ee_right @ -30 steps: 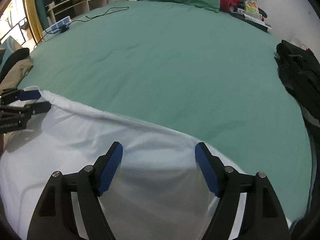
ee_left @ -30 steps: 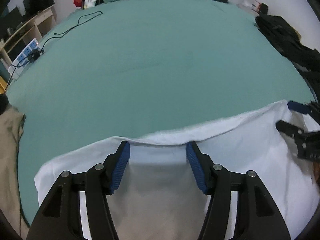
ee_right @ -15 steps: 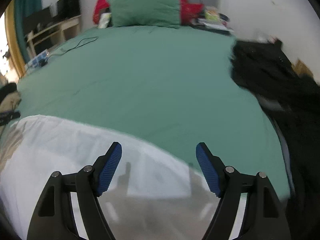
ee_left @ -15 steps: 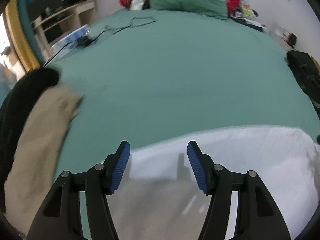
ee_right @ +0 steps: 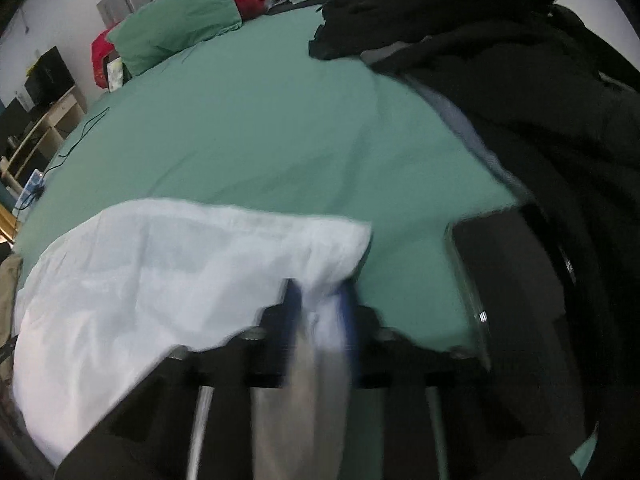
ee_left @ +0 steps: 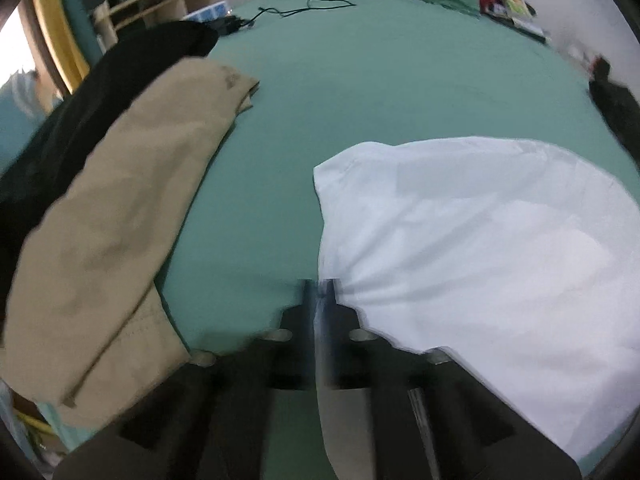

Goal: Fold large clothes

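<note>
A green bed [ee_left: 400, 92] fills both views, its pillow [ee_right: 180, 28] at 12 o'clock, with a white garment [ee_left: 480, 240] spread across the near side. The left gripper [ee_left: 320, 292] and right gripper [ee_right: 318, 296] are each clamped on an opposite edge of the garment, apparently to lift it for a fold. Tan trousers [ee_left: 112, 220] lie at 9 o'clock and dark clothes [ee_right: 520, 80] at 2 o'clock, likely waiting their turn.

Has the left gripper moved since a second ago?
Yes. The left gripper swung leftward: the beige garment, formerly at the left edge, now fills the left side. Its jaws, open before, are now shut on the white garment edge.
</note>
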`<action>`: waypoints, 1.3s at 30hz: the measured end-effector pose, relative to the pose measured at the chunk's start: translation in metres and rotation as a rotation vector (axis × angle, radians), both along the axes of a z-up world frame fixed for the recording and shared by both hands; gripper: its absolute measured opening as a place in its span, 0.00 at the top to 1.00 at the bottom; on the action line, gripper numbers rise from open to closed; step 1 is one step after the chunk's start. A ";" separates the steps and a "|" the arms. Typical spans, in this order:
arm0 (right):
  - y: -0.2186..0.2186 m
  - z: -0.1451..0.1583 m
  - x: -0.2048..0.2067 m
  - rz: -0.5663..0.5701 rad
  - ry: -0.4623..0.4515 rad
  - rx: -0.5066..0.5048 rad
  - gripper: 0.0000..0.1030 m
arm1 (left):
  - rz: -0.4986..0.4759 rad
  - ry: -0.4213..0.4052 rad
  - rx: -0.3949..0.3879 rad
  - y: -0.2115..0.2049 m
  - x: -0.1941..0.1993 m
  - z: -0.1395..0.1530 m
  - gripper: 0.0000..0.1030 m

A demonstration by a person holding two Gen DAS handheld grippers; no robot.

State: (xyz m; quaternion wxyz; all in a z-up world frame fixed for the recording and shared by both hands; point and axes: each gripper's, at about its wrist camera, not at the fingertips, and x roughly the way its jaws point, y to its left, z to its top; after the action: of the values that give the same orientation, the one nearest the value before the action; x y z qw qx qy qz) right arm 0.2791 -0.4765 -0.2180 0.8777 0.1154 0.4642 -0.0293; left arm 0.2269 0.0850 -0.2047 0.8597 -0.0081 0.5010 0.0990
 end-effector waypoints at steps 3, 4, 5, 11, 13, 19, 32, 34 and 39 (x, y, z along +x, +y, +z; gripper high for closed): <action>-0.007 0.005 0.012 -0.027 -0.020 0.019 0.95 | 0.014 0.001 0.016 0.001 0.005 0.001 0.99; -0.009 0.006 0.014 -0.036 -0.022 0.013 0.95 | 0.027 0.004 0.016 0.002 0.006 0.003 0.99; -0.009 0.009 0.016 -0.043 -0.028 0.009 0.95 | 0.035 0.012 0.003 0.002 0.006 0.004 0.99; -0.010 0.034 -0.010 -0.053 -0.073 -0.042 0.92 | 0.094 -0.017 -0.076 0.010 -0.004 0.024 0.98; -0.008 0.038 -0.023 -0.031 -0.096 -0.010 0.90 | 0.099 -0.035 -0.120 0.005 -0.016 0.032 0.85; 0.004 0.043 -0.077 0.000 -0.149 0.062 0.37 | 0.069 -0.112 -0.217 0.009 -0.056 0.052 0.48; 0.020 0.019 -0.158 -0.019 -0.083 0.118 0.24 | -0.052 -0.094 -0.340 -0.032 -0.101 0.041 0.48; 0.014 0.016 -0.158 -0.043 -0.075 0.130 0.20 | -0.075 -0.096 -0.341 -0.043 -0.103 0.042 0.48; 0.005 0.004 -0.157 -0.074 -0.063 0.237 0.17 | -0.143 -0.074 -0.336 -0.065 -0.107 0.040 0.48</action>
State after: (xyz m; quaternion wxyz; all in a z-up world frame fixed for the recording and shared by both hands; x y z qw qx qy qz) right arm 0.1224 -0.4719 -0.2143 0.8704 0.2363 0.4319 -0.0030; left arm 0.1203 0.0197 -0.1643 0.8690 -0.1195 0.4778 -0.0476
